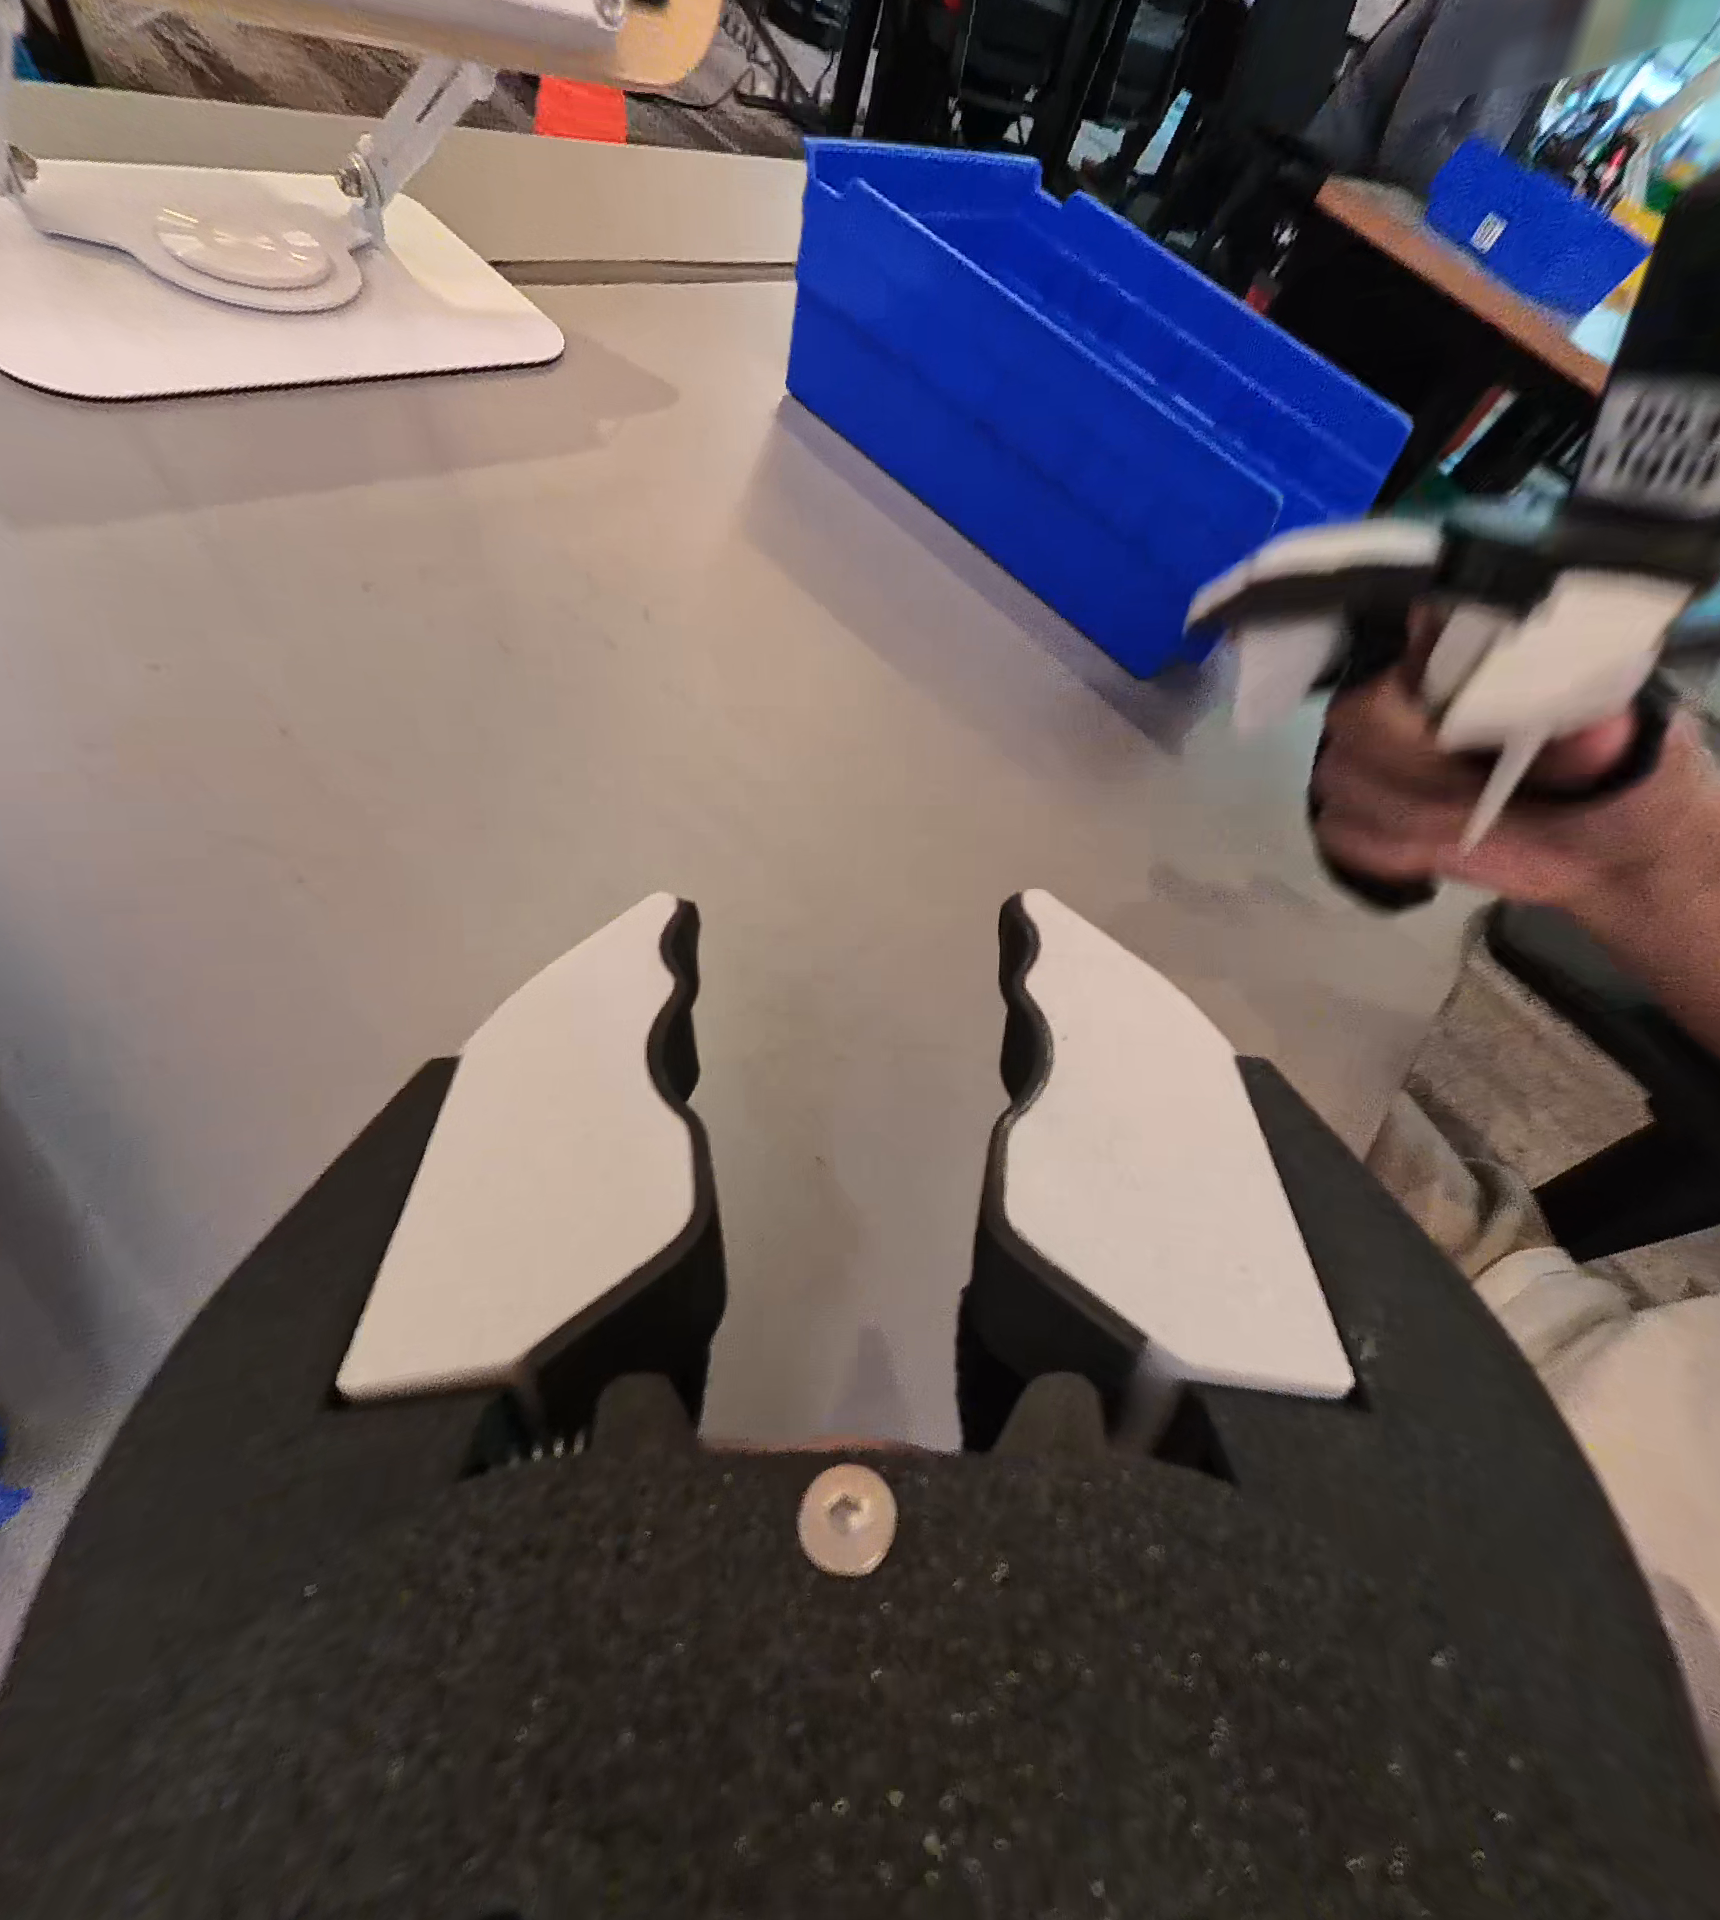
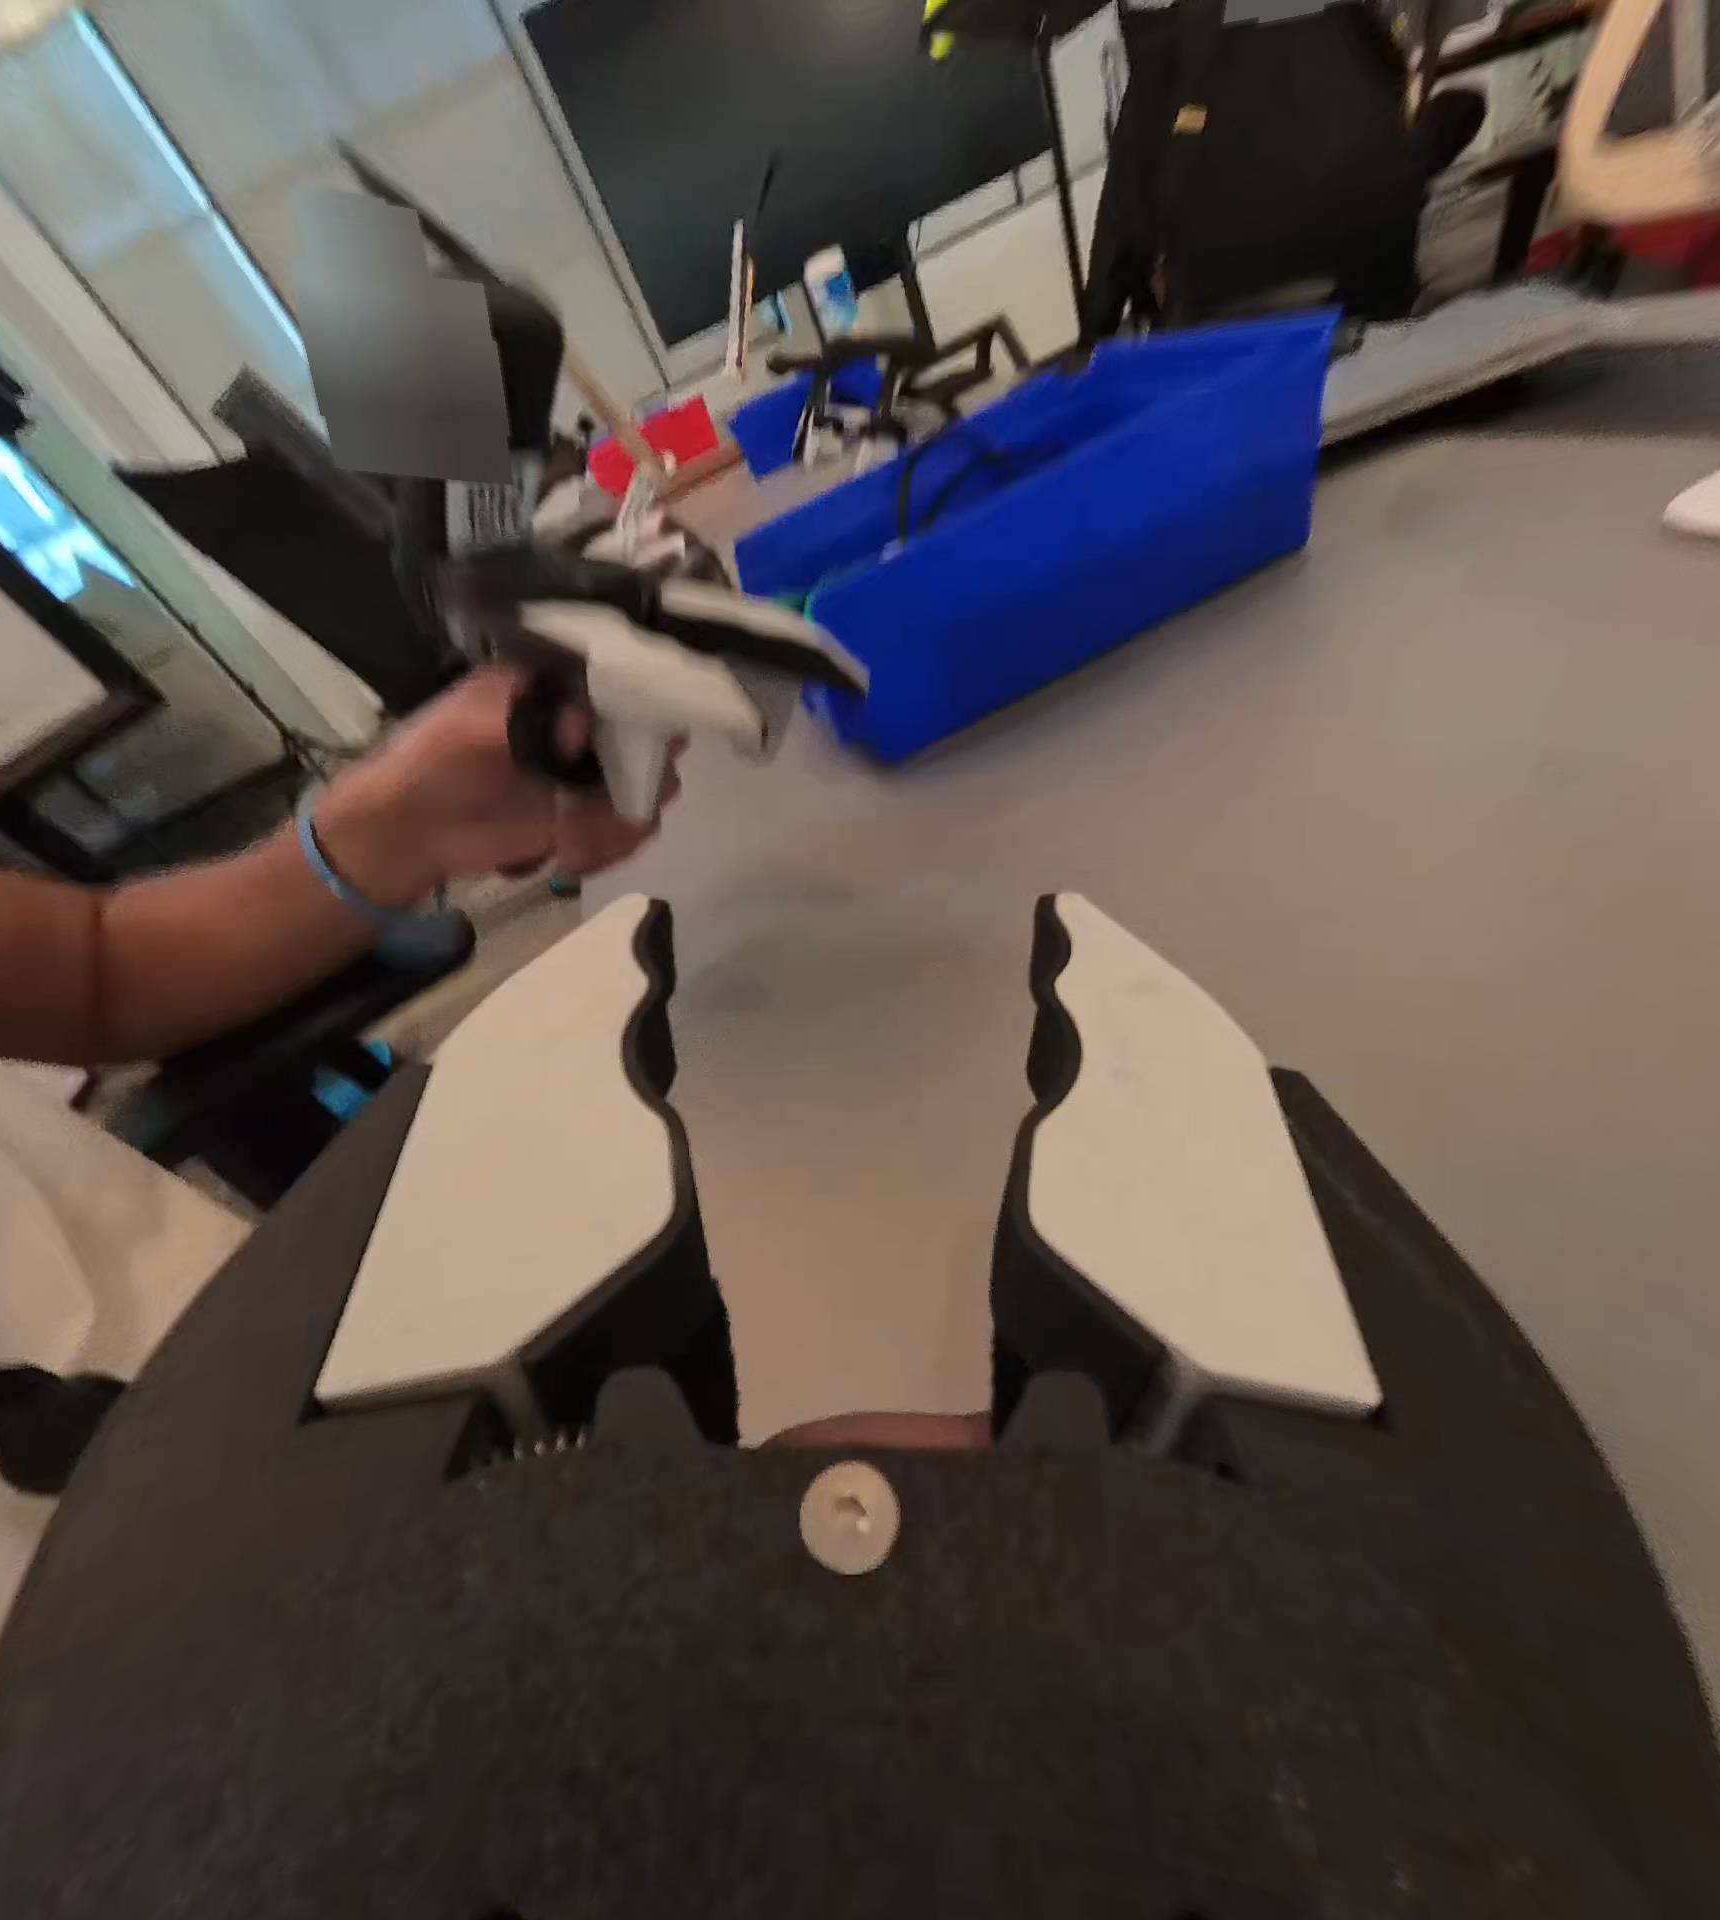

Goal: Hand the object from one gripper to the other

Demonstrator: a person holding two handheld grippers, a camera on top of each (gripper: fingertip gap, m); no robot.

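Left wrist view shows the left gripper with its white-faced black fingers spread over the bare grey table, holding nothing. The right gripper is also spread and empty. No object to hand over is visible, perhaps hidden in the blue plastic bin, so its weight and grip point cannot be judged.

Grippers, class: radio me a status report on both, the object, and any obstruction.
Left hand-held gripper open, empty. Right hand-held gripper open, empty. Object not seen; maybe in the blue bin. Grey table between them bare.
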